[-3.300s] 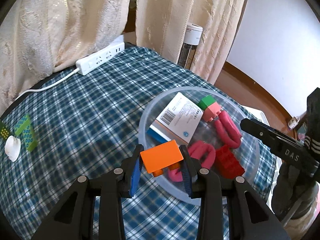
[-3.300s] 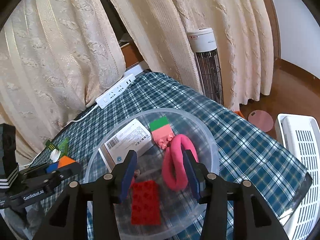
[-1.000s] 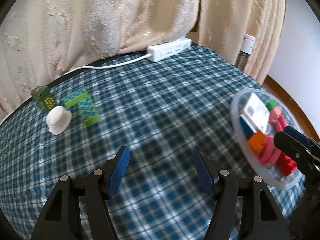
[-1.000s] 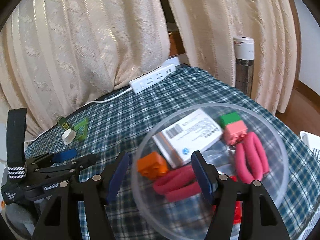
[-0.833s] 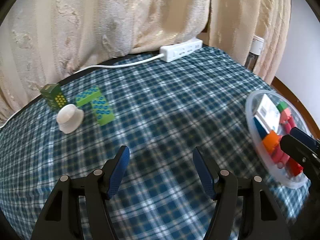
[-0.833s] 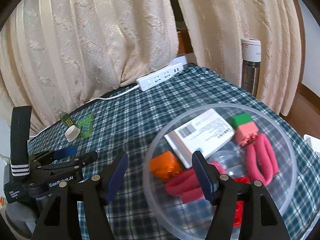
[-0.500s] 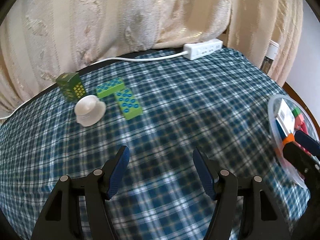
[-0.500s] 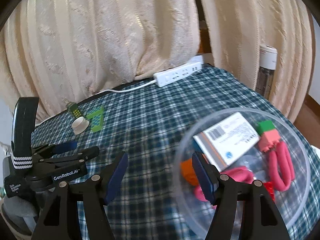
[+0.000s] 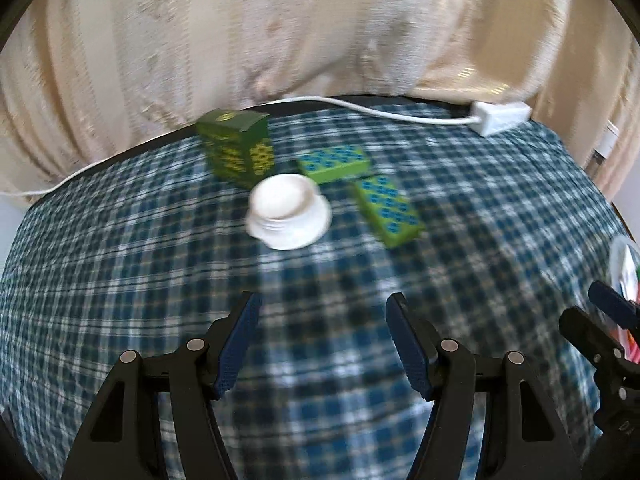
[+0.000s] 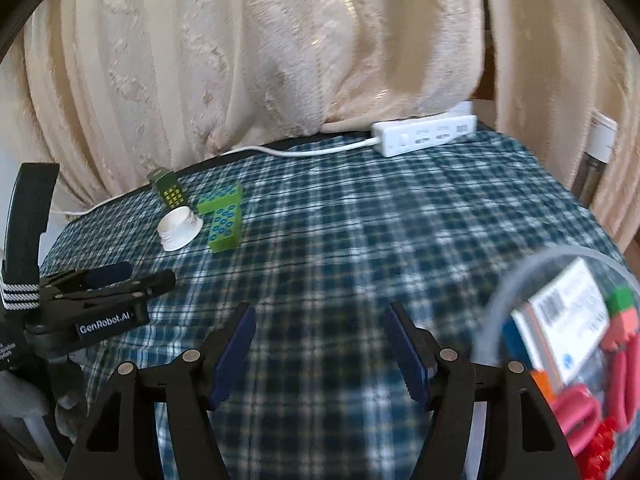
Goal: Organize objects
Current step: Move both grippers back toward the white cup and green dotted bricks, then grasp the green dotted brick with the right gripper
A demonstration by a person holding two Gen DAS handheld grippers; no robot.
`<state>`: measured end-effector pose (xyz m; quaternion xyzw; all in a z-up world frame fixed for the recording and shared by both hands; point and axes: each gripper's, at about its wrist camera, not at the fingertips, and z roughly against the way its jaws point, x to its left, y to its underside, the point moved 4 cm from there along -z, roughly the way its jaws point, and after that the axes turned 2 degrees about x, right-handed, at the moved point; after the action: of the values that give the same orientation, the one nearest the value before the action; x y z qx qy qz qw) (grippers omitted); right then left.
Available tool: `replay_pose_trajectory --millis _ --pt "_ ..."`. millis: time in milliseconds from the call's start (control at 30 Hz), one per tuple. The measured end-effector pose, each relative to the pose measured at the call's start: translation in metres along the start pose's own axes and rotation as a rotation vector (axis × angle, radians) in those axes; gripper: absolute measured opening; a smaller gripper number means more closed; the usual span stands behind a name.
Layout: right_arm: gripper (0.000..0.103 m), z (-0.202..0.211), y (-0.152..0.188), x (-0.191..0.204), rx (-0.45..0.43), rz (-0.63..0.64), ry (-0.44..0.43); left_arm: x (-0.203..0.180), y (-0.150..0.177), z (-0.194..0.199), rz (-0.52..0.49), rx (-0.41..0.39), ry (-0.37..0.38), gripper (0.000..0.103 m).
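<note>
A: What does my left gripper (image 9: 322, 336) have?

B: Nothing. Its blue-padded fingers stand wide apart over the blue plaid tablecloth (image 9: 120, 272). Ahead of them I see a white cap-shaped piece (image 9: 289, 211) lying on the cloth, a dark green box (image 9: 236, 148) with yellow dots upright just behind it, and two bright green studded blocks (image 9: 334, 163) to the right of the cap, the nearer green block (image 9: 387, 210) lying at an angle to the other. This view is blurred, so I cannot read the box.

A: And my right gripper (image 10: 320, 342)?

B: Also spread apart and empty, above bare cloth. The clear round bowl (image 10: 500, 292) sits just to its right, near the table's edge. In it I can make out a white barcoded packet (image 10: 568, 320), a green-and-pink block (image 10: 622, 306), pink loops (image 10: 576, 416), an orange block (image 10: 542, 380) and a red studded brick (image 10: 600, 448).

A: Where do the grippers lie relative to each other?

B: From the right wrist view, the left gripper shows at the left edge, pointing toward the cap and green blocks, which are well apart from the bowl. A white power strip (image 10: 424, 134) lies at the far edge of the table, against the cream curtain (image 10: 280, 40), its cable running left.
</note>
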<state>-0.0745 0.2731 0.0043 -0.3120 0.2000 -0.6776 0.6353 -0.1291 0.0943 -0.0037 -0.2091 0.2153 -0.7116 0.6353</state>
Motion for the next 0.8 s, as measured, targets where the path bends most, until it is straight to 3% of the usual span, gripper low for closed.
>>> replay_pose_trajectory --millis 300,800 --pt "0.070 -0.039 -0.026 0.029 0.039 0.052 -0.045 0.043 -0.006 -0.016 0.088 0.026 -0.057 0.067" --pt "0.070 -0.096 -0.055 0.078 0.088 0.136 -0.112 0.077 -0.010 -0.023 0.157 0.038 -0.096 0.067"
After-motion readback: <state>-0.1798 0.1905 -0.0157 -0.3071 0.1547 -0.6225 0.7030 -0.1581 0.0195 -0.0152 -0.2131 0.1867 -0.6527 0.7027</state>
